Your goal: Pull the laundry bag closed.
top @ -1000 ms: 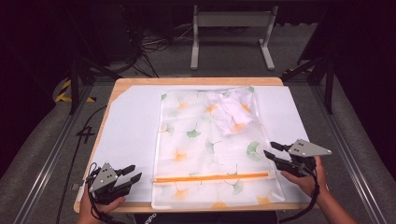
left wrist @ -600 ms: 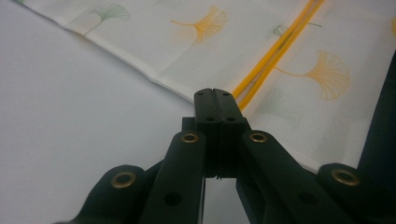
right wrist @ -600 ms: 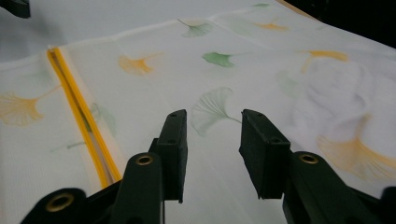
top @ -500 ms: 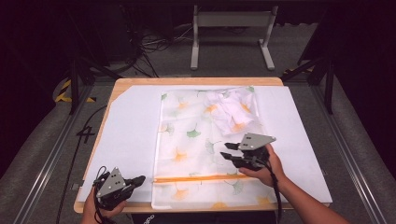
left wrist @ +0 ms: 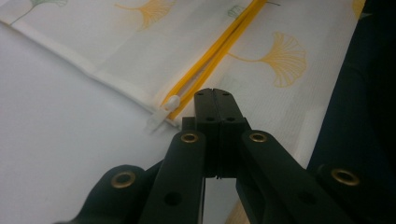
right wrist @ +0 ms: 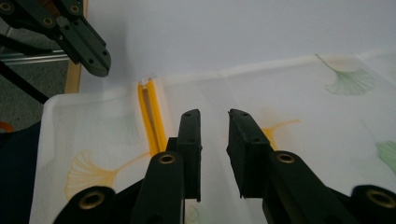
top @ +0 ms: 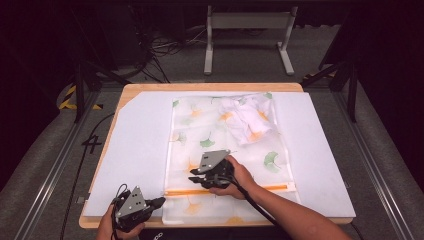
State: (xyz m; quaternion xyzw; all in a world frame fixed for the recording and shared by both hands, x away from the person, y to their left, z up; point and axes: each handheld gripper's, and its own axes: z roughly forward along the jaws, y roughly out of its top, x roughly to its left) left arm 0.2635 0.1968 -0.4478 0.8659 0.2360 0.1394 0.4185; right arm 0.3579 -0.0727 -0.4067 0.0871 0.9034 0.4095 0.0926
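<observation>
Since the earlier frame the right tool had crossed leftward over the mesh bag. Left tool sat fully closed, empty, beside the bag's zipper pull. Right tool: jaws closing, nothing between, above the zipper.

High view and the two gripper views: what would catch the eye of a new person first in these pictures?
First, the large translucent bag printed with ginkgo leaves, lying flat in the middle of the white table cover, with crumpled white cloth inside its far end. Next, its orange zipper running across the near end, the white zipper pull at the left end. The left gripper sits shut beside that pull, and the right gripper hovers over the bag's middle, jaws apart.
</observation>
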